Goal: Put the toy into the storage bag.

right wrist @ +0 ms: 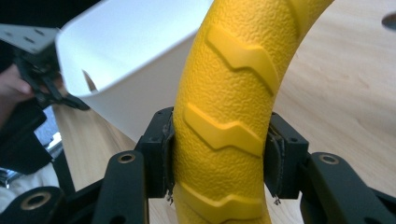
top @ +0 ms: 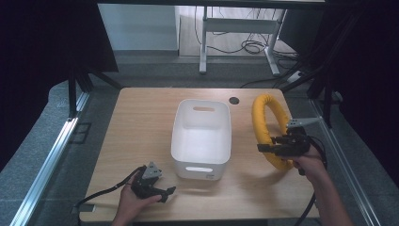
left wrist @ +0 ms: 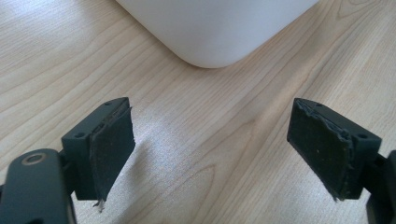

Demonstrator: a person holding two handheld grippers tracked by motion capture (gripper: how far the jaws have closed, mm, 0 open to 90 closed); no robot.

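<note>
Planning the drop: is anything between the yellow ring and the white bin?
Nothing visible. The right tongs hold the yellow ring just right of the white bin, whose inside looks empty. Only bare table lies between.

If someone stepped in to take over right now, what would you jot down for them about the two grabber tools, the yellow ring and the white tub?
Right gripper: shut on the yellow ring, clamped across its near part; the ring stands on edge at the right side of the table, beside the white tub.
Left gripper: open, holding nothing, low over the table by the tub's near left corner.
White tub: mid-table, nothing visible inside.
Done: ring grasped.
Left, as it looks: probably carry the ring over and put it into the tub, then let go. The left gripper may be needed to steady the tub.
</note>
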